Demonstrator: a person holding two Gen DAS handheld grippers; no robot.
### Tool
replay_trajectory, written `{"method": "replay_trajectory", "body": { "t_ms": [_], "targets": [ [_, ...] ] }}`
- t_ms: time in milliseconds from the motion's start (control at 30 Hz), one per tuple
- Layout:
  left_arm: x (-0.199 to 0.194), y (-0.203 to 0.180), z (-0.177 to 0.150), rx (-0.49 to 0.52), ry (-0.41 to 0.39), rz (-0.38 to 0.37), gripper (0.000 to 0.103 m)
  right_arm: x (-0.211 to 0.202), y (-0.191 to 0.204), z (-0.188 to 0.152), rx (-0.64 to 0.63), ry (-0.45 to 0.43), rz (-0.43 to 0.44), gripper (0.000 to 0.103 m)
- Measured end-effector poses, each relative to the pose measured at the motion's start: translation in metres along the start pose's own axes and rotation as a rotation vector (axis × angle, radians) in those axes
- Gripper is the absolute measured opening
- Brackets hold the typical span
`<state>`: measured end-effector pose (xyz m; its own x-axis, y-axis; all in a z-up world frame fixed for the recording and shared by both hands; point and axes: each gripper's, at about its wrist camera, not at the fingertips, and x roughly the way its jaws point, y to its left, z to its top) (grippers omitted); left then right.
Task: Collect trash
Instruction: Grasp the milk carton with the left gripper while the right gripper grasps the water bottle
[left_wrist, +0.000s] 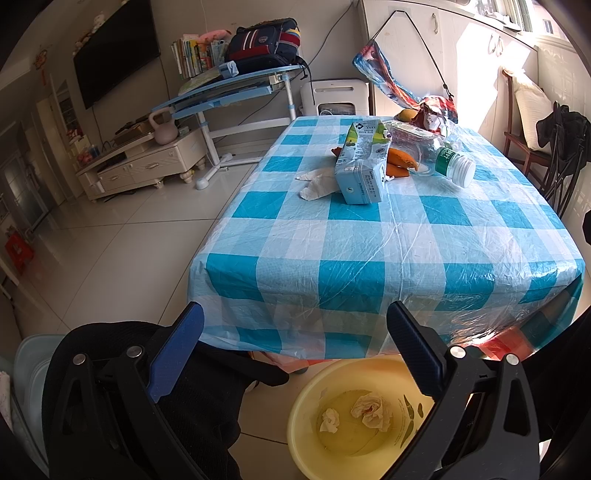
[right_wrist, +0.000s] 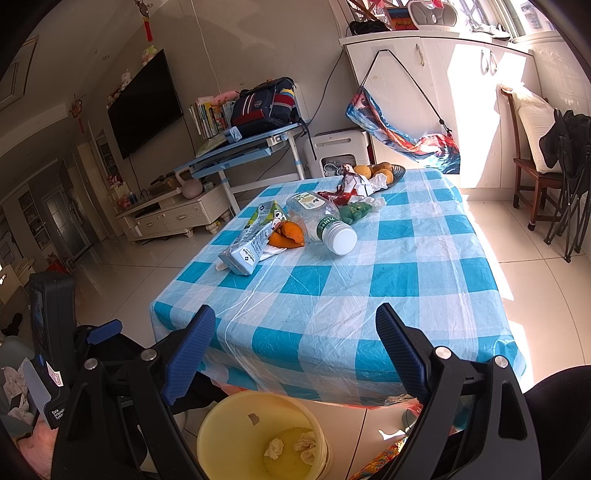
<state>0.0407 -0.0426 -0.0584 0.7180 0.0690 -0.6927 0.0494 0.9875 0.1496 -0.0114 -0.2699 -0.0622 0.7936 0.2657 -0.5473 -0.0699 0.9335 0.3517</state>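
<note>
Living room, checked blue tabletop (left_wrist: 406, 236), trash clustered far end: milk carton (left_wrist: 360, 166), long axis pointing near-to-far, tissue (left_wrist: 316, 182) left of it, plastic bottle (left_wrist: 452, 164) right, peels between. Both hand-held grippers, left (left_wrist: 295, 345) and right (right_wrist: 295, 349), wide, empty, hovering near edge over yellow bin (right_wrist: 236, 428). Right looks slightly nearer bottle, nothing blocking.

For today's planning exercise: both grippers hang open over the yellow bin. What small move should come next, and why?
Probably reach the right gripper forward toward the plastic bottle. It lies nearest on the table, while the yellow bin holds only two tissue wads.
</note>
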Motion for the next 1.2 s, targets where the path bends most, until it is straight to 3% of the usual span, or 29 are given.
{"method": "replay_trajectory", "body": {
  "t_ms": [367, 533, 667, 800, 1000, 1200],
  "targets": [
    [0.000, -0.001, 0.001, -0.002, 0.001, -0.003, 0.096, 0.000, 0.001, 0.000, 0.003, 0.003, 0.002, 0.085],
    [0.000, 0.011, 0.012, -0.035, -0.010, -0.043, 0.096, 0.007, 0.000, 0.014, -0.012, 0.012, 0.000, 0.085],
    [0.000, 0.020, 0.030, -0.048, -0.020, -0.085, 0.096, 0.014, -0.009, 0.032, -0.021, 0.028, -0.002, 0.085],
    [0.007, 0.019, 0.055, -0.035, -0.023, -0.109, 0.096, 0.038, -0.022, 0.046, -0.032, 0.108, -0.004, 0.085],
    [0.044, 0.012, 0.098, -0.082, 0.016, -0.164, 0.096, 0.078, -0.021, 0.062, -0.106, 0.190, 0.014, 0.085],
    [0.091, -0.022, 0.134, 0.020, 0.063, -0.179, 0.096, 0.113, -0.022, 0.082, -0.152, 0.223, 0.008, 0.085]
  ]
}}
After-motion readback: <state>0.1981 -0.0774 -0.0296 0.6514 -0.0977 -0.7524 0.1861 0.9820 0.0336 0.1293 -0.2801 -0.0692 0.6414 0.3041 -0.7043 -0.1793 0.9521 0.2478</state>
